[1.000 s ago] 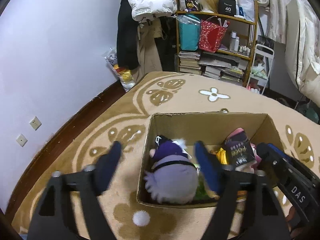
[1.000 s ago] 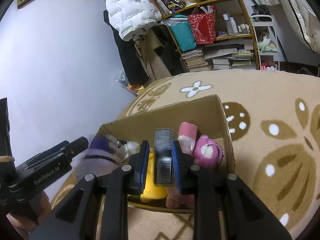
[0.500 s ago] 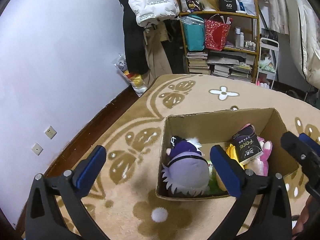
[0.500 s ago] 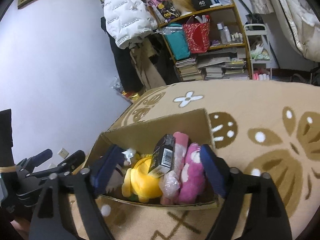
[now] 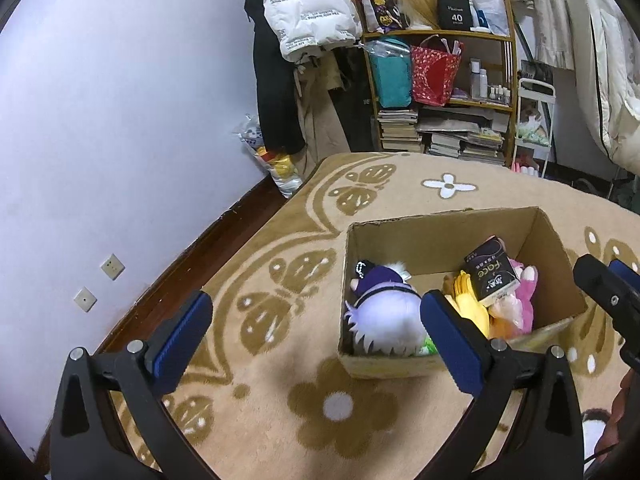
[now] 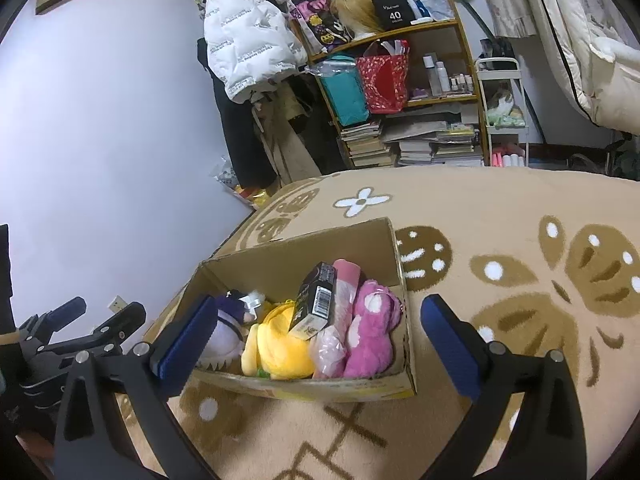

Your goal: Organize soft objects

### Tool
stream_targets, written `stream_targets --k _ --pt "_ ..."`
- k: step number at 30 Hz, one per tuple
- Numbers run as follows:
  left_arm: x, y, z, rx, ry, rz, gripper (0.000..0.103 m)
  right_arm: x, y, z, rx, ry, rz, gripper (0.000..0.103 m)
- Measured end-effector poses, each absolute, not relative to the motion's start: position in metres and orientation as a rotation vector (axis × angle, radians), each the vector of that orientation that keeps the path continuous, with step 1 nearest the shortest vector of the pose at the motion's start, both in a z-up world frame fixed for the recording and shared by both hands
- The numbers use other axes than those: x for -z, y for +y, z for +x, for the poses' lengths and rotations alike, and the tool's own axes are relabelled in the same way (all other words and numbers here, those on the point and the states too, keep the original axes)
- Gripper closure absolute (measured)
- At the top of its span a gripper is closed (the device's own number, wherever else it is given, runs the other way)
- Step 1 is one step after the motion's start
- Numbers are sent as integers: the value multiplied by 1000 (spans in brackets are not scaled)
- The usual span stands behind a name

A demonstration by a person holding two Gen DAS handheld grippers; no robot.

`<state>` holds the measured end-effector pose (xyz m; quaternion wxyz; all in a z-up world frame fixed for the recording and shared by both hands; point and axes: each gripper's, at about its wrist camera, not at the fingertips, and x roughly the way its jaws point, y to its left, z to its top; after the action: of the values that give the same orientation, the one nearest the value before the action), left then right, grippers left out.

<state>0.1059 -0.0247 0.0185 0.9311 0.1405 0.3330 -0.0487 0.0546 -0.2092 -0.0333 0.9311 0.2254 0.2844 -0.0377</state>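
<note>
An open cardboard box [image 5: 444, 236] [image 6: 296, 248] stands on the rug. Inside lie a purple-and-white plush [image 5: 380, 312] [image 6: 228, 320], a yellow plush [image 6: 280, 348] [image 5: 470, 304], a pink plush [image 6: 372, 332] [image 5: 526, 292], a pink wrapped roll [image 6: 340, 308] and a dark tissue pack [image 5: 492, 272] [image 6: 318, 300] on top. My left gripper [image 5: 316, 340] is open and empty, held above the rug at the box's near left. My right gripper [image 6: 316, 340] is open and empty, held above the box's near edge.
The tan patterned rug [image 5: 340, 408] [image 6: 520, 280] covers the floor. A cluttered shelf [image 5: 440, 92] [image 6: 404, 92] with books and bags stands behind, with hanging coats [image 5: 304, 20] beside it. A white wall [image 5: 120, 120] runs along the left.
My right gripper opened and let go of the dark tissue pack, which now rests on the plush toys. Both grippers opened wider and pulled back up from the box.
</note>
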Motion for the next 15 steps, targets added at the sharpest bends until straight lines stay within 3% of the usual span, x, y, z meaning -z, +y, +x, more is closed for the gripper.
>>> stream_targets --k 15 --pt "-40 -11 57 133 613 301 0 12 -195 18 100 551 411 0"
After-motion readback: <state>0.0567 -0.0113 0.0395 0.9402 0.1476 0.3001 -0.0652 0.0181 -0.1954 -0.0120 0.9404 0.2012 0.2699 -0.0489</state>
